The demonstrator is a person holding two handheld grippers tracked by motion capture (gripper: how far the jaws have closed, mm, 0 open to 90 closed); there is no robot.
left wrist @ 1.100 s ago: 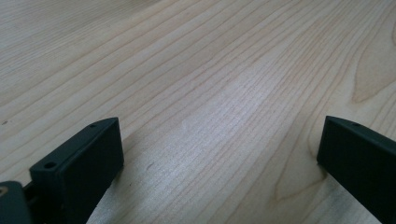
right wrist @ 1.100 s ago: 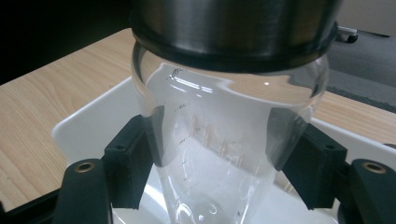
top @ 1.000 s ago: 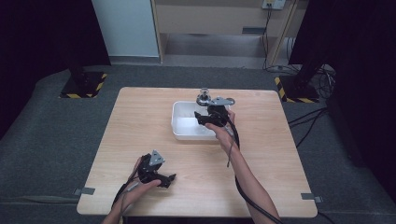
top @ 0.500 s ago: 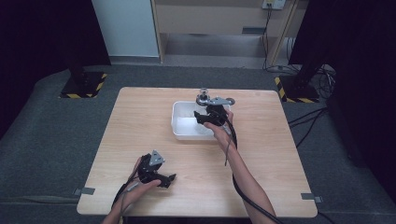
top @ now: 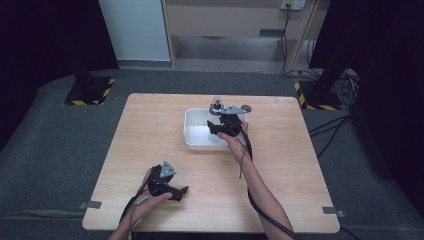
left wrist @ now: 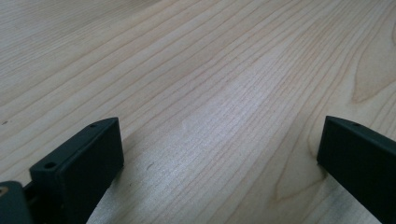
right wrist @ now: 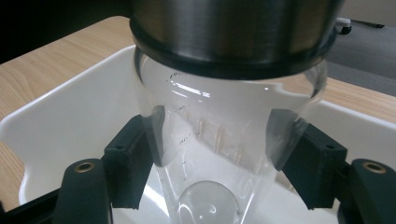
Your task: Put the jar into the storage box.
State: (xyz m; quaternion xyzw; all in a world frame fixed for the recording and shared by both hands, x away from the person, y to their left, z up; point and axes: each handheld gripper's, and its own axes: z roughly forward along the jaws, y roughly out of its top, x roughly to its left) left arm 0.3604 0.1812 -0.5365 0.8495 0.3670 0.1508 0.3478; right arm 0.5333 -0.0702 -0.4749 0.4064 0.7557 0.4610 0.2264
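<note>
A: From the high view, where are your hands?

B: Your right tongs (top: pixel 216 128) reach into the white tub (top: pixel 192 135) at the far middle of the table (top: pixel 280 170), and a clear cup with a metal top (top: pixel 216 106) stands at their tips. Your left tongs (top: pixel 179 192) rest low on the table near you, well apart from the tub.

A: And the left gripper view?

B: Bare wood between the jaws; your left tongs (left wrist: pixel 219 154) stand wide apart, holding nothing.

A: The right gripper view?

B: Your right tongs (right wrist: pixel 217 156) sit on either side of the cup (right wrist: pixel 224 126), inside the tub (right wrist: pixel 70 107), jaws pressed to the glass. You look to be gripping it there.

A: Next?

B: Probably a lift or a release. If you lift, go straight up, clear of the tub wall, with steady pressure; glass is slippery.
</note>
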